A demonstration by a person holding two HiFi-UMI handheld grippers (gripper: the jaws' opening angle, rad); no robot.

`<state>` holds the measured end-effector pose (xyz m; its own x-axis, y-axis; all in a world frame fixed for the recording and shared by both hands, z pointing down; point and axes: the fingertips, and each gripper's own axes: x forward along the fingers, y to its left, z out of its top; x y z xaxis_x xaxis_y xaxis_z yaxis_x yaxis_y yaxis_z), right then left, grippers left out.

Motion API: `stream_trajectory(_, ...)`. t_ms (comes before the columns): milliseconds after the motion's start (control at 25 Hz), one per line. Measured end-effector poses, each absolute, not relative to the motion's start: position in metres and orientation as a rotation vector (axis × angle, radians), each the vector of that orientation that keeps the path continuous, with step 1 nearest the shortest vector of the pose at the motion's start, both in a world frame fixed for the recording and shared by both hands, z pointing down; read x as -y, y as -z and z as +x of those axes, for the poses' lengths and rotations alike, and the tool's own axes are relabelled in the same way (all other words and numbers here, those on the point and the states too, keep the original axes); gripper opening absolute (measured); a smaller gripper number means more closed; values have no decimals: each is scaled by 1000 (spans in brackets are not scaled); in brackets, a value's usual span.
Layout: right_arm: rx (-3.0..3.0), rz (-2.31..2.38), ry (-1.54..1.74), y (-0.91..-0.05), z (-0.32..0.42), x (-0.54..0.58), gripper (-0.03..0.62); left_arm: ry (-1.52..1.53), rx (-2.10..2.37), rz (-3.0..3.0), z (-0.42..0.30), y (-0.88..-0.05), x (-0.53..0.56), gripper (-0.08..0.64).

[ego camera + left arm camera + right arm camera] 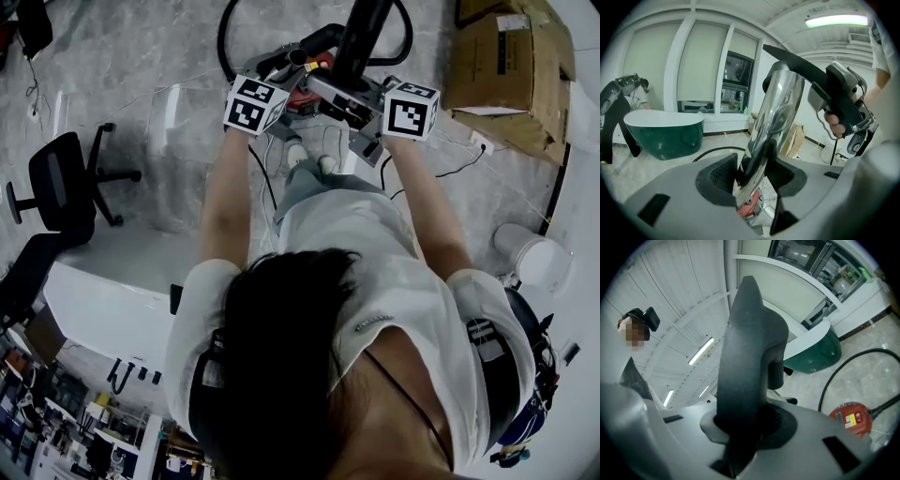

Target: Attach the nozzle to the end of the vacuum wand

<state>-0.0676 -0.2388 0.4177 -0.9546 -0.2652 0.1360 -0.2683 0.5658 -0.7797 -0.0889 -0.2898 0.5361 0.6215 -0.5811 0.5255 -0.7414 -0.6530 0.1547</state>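
Over the floor, the head view shows the black nozzle raised; the left gripper view has the left gripper clamping the chrome wand, the right gripper view the right gripper clenching the nozzle; mating looks underway, wanting a square push.

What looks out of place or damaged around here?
Nothing spilled. The cardboard box on the floor looks crumpled, flaps open. The black nozzle crosses the top end of the chrome wand at an angle, not yet in line with it.
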Motion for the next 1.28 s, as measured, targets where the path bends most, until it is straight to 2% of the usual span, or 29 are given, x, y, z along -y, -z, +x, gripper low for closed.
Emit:
stream_trajectory(760,2742,265,-1685,-411,-70,237,87,-596,1070,2491,-88,-536,292,179)
stream_trajectory(1280,2624,254,-1350,-425,-76,229,86,-612,1049,2498,-88,-537,294,179)
